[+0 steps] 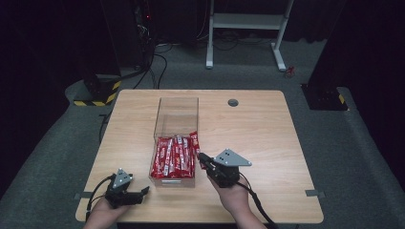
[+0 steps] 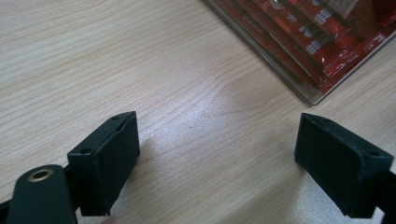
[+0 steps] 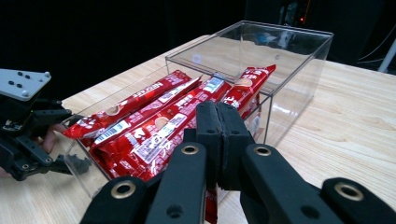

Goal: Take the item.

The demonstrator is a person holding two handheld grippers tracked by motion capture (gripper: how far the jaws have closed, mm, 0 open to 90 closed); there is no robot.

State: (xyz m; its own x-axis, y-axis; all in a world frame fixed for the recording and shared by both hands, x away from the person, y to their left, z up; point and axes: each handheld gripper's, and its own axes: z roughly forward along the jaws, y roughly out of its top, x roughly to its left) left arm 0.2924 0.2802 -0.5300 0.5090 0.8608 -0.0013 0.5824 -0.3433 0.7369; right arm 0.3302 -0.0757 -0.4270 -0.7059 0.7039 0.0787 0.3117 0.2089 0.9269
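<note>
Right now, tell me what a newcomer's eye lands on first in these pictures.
The red snack packets stand out, packed in the near half of a clear box at mid-table. The right hand-held gripper, jaws shut, sits at the box's right side; the left hand-held gripper rests open near the table's front-left edge.

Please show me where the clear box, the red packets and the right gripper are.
clear box point(image 1: 177, 108): high view, on its far empty half.
red packets point(image 3: 154, 122): right gripper view, on a middle packet's wrapper.
right gripper point(image 3: 218, 133): right gripper view, where its closed fingertips meet.

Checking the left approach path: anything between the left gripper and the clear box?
Nothing: bare tabletop between the left gripper and the clear box, per the left gripper view.
</note>
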